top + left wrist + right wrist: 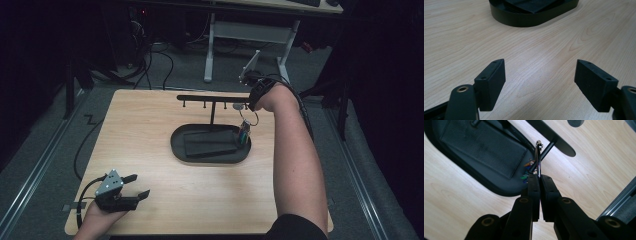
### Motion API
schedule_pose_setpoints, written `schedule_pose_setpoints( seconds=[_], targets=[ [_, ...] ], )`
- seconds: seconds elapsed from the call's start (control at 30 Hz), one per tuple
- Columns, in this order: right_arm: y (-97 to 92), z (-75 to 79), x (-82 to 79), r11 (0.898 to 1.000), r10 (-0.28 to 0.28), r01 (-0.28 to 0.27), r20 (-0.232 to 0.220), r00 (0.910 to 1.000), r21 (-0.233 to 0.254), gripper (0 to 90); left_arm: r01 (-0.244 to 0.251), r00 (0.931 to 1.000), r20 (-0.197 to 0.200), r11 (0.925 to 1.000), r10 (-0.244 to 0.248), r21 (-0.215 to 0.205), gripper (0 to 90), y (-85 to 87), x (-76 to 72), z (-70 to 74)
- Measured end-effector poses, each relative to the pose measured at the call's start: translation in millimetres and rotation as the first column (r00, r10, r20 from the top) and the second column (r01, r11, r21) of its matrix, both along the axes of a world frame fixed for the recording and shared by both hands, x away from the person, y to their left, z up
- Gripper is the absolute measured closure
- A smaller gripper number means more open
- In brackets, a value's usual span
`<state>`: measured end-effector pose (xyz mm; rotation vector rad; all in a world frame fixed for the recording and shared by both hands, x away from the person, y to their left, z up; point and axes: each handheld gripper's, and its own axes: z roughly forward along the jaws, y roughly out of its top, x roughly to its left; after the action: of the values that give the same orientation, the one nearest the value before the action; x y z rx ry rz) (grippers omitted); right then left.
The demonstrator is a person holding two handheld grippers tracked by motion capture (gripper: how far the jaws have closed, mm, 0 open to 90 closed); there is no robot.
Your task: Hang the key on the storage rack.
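A black T-shaped rack [210, 98] with small hooks under its bar stands in a black oval tray [180, 147]. My right gripper [244, 107] reaches down at the bar's right end, shut on a metal key ring [249, 118]. A colourful charm [243, 133] dangles from the ring over the tray's right side. In the right gripper view the jaws [539, 178] pinch the ring [538, 152] edge-on just below the bar [554, 138]. My left gripper [140, 186] rests open near the table's front left corner, with bare wood between its fingers [491, 82].
A dark flat pad [210, 142] lies in the tray. The wooden table [150, 120] is bare around the tray. Beyond the far edge stand white desk legs [210, 50] and cables on the floor.
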<state>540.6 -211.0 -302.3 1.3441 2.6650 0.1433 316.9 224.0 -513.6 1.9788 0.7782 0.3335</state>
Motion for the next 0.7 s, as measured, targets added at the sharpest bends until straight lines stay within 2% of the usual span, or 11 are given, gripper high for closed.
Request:
schedule_pose_setpoints(
  seconds=[0.1,0.17,0.33,0.5,0.57,0.7],
  targets=[
    [2.8,-2.5,-0.3,1.0,-0.016,0.016,0.013,0.9998,0.001,85.4,0.005,1.0,-0.003,1.0,-0.005,0.004,25.1,-0.6,0.1,-0.1],
    [4.0,-2.1,0.1,1.0,-0.008,0.008,0.033,0.9994,0.001,80.7,0.003,1.0,0.002,1.0,-0.003,0.001,25.1,-1.1,-0.2,-0.2],
    [6.7,3.5,-3.3,0.999,-0.038,0.037,0.074,0.9966,0.009,69.3,0.005,1.0,0.004,1.0,-0.005,0.001,24.9,-0.8,-0.6,0.0],
    [8.1,9.8,-15.5,0.999,-0.046,0.045,0.119,0.9918,0.016,57.4,0.011,0.9999,0.002,0.9999,-0.011,0.004,24.8,-1.7,-0.4,0.0],
    [6.8,10.7,-23.4,0.997,-0.074,0.07,0.133,0.9883,0.034,52.3,0.013,0.9999,0.0,0.9999,-0.013,0.007,24.7,-2.0,-0.3,-0.2],
    [4.8,7.6,-37.9,0.997,-0.065,0.059,0.163,0.9845,0.045,43.4,0.014,0.9999,0.002,0.9999,-0.014,0.007,24.7,-3.1,-0.4,0.0]
  ],
)
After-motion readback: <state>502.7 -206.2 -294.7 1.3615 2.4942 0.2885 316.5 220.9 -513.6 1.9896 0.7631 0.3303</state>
